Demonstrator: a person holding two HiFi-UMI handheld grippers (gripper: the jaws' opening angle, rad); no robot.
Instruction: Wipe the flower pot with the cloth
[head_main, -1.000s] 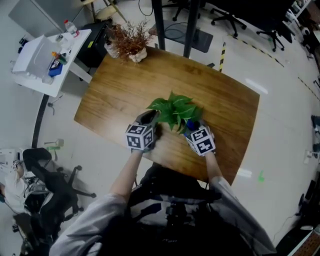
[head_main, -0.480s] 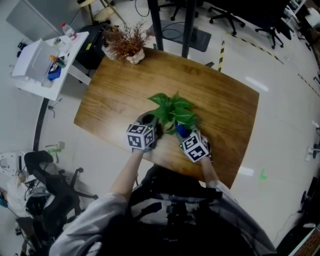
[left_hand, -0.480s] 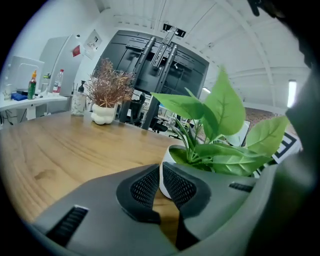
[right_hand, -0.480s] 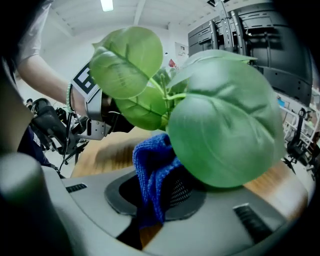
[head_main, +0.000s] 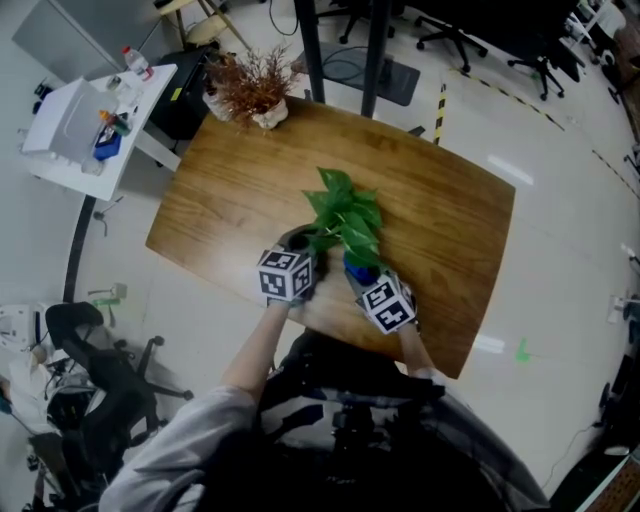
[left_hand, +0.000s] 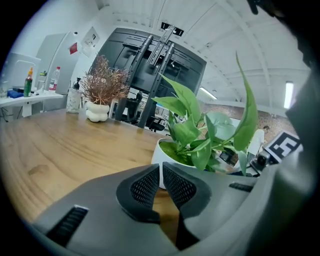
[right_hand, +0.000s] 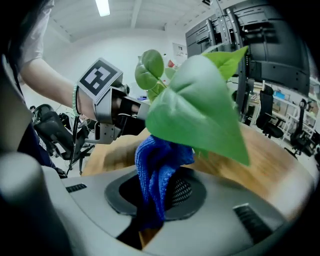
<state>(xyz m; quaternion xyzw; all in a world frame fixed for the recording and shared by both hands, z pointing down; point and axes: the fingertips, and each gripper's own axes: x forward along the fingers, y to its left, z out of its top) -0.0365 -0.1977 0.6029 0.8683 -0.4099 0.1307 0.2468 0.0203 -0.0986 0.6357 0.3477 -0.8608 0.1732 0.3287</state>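
Note:
A leafy green plant (head_main: 345, 213) stands in a white flower pot (left_hand: 164, 150) near the middle of the wooden table (head_main: 225, 195); in the head view the leaves hide the pot. My right gripper (head_main: 362, 274) is shut on a blue cloth (right_hand: 156, 161), which sits against the near right side of the pot under a big leaf (right_hand: 196, 116). The left gripper (left_hand: 161, 168) is on the pot's near left side, jaws together with nothing between them and the pot just behind. It also shows in the right gripper view as the left gripper (right_hand: 116, 113).
A dried reddish plant in a white vase (head_main: 258, 88) stands at the table's far left corner. A white side table (head_main: 92, 112) with bottles is to the left. An office chair (head_main: 95, 352) sits on the floor at lower left. Dark posts (head_main: 311, 42) rise behind the table.
My right gripper with the blue cloth has slid left and nearer to me round the pot. The leaves have swung toward the far side. The left gripper has barely moved.

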